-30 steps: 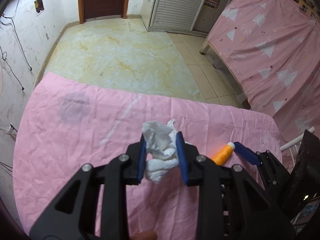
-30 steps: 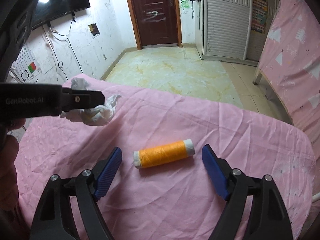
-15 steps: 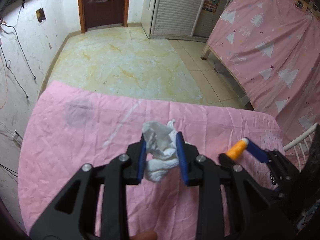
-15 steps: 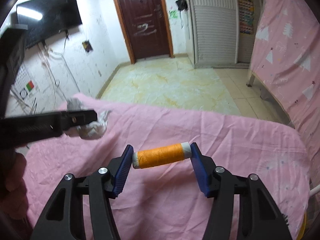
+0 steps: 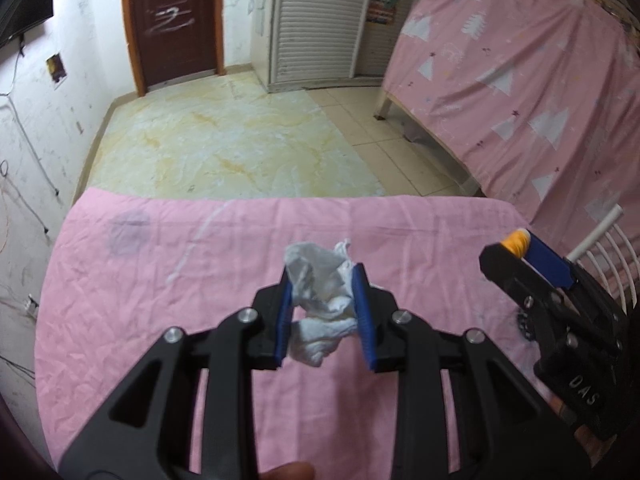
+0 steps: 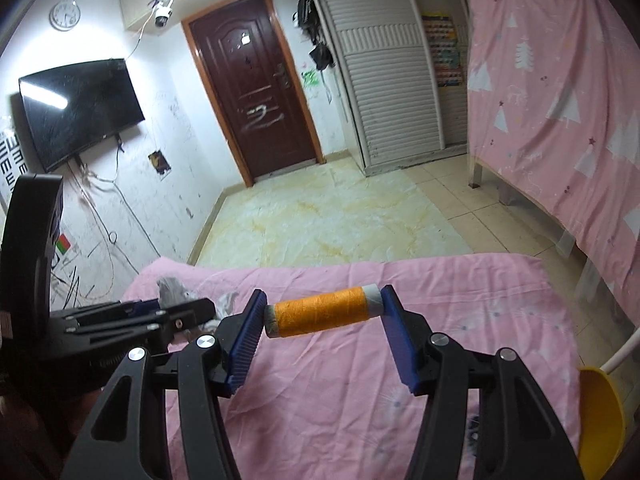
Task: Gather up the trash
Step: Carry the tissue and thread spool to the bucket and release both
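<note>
Both pieces of trash were in hand above the pink-sheeted tabletop [image 5: 160,300]: the left claw [image 5: 322,312] clamped a crumpled white tissue [image 5: 320,300] between its blue pads, the right claw [image 6: 324,334] gripped an orange thread spool [image 6: 322,310] end to end. Carrying them to a bin, perhaps the yellow container [image 6: 600,416] at right, looked next.
</note>
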